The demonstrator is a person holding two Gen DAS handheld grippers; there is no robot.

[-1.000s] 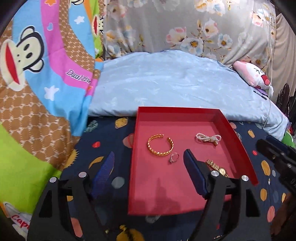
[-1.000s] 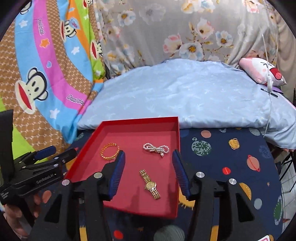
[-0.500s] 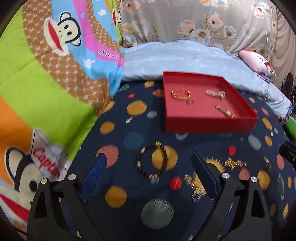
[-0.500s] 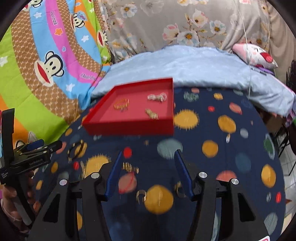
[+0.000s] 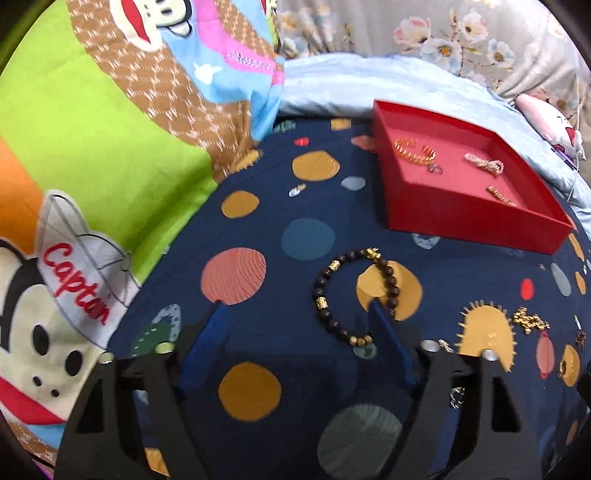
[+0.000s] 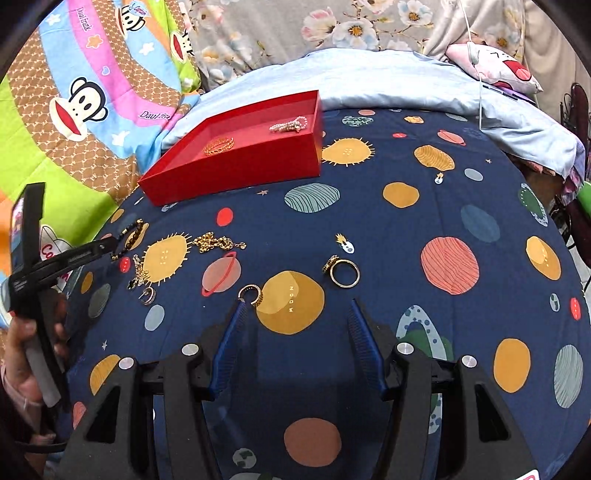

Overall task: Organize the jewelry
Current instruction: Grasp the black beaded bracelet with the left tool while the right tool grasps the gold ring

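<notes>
A red tray (image 5: 476, 221) (image 6: 236, 173) holds a gold bangle (image 5: 413, 151) (image 6: 218, 144), a small ring (image 5: 435, 169), a pearl piece (image 5: 484, 164) (image 6: 289, 124) and a gold watch (image 5: 501, 195). On the navy planet-print cloth lie a black-and-gold bead bracelet (image 5: 352, 295), a gold chain (image 6: 216, 242) (image 5: 529, 320), a gold ring (image 6: 344, 272), a small hoop (image 6: 252, 293) and other small pieces (image 6: 142, 275). My left gripper (image 5: 297, 317) is open above the cloth, its right finger beside the bracelet. My right gripper (image 6: 297, 308) is open and empty near the hoop and ring.
A cartoon monkey blanket (image 5: 92, 147) lies at the left. A light blue quilt (image 6: 369, 77) and floral fabric (image 6: 295, 26) are behind the tray. A pink plush toy (image 6: 495, 68) sits at the back right. The left gripper's body also shows in the right wrist view (image 6: 44, 266).
Both grippers have drawn back from the tray toward the near side of the cloth. The loose jewelry on the cloth now sits just ahead of the open fingers. Both stay open.
</notes>
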